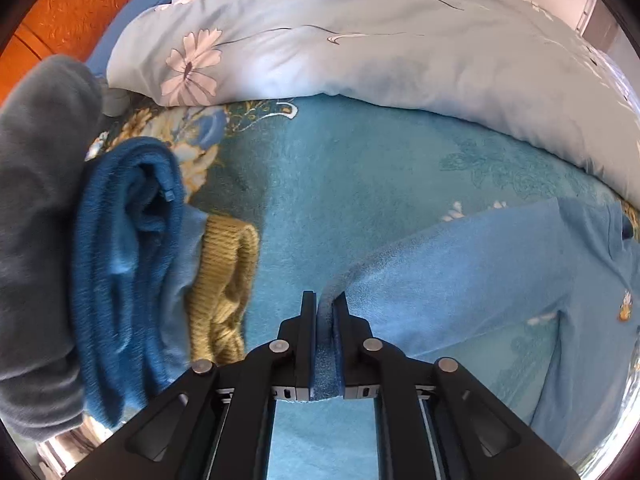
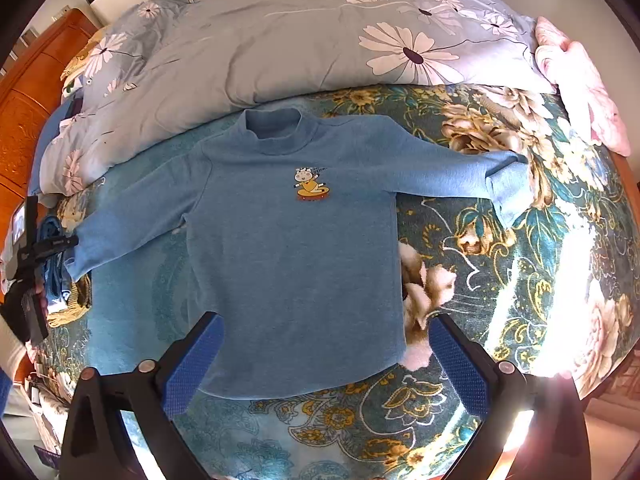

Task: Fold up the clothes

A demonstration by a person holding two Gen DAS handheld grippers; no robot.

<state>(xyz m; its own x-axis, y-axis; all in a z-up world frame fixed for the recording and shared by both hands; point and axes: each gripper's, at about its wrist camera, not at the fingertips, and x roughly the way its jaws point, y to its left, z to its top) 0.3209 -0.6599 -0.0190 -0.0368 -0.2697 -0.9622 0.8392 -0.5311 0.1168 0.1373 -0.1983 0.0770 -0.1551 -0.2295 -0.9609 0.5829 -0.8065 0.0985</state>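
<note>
Jaws of the left gripper (image 1: 325, 300) pinch a sleeve cuff of the light blue long-sleeved fleece top (image 2: 292, 248) (cartoon print on its chest), spread flat mid-bed; the right gripper (image 2: 324, 364) gapes wide above its hem, near the floral blanket's (image 2: 520, 240) front edge.

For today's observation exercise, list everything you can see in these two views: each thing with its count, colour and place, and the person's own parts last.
Sweater: one, light blue with a small cartoon patch, spread flat on the bed, sleeves out to both sides.
Bedspread: one, teal with gold and cream flowers, under the sweater.
Duvet: one, pale grey-blue with daisies, bunched behind the sweater.
Pink cloth: one, at the far right edge of the bed.
Clothes pile: dark blue, grey and mustard knit pieces, left of the sweater.
Headboard: orange-brown wood, far left.
Left gripper: shut on the sweater's sleeve cuff.
Right gripper: open, above the sweater's hem.
</note>
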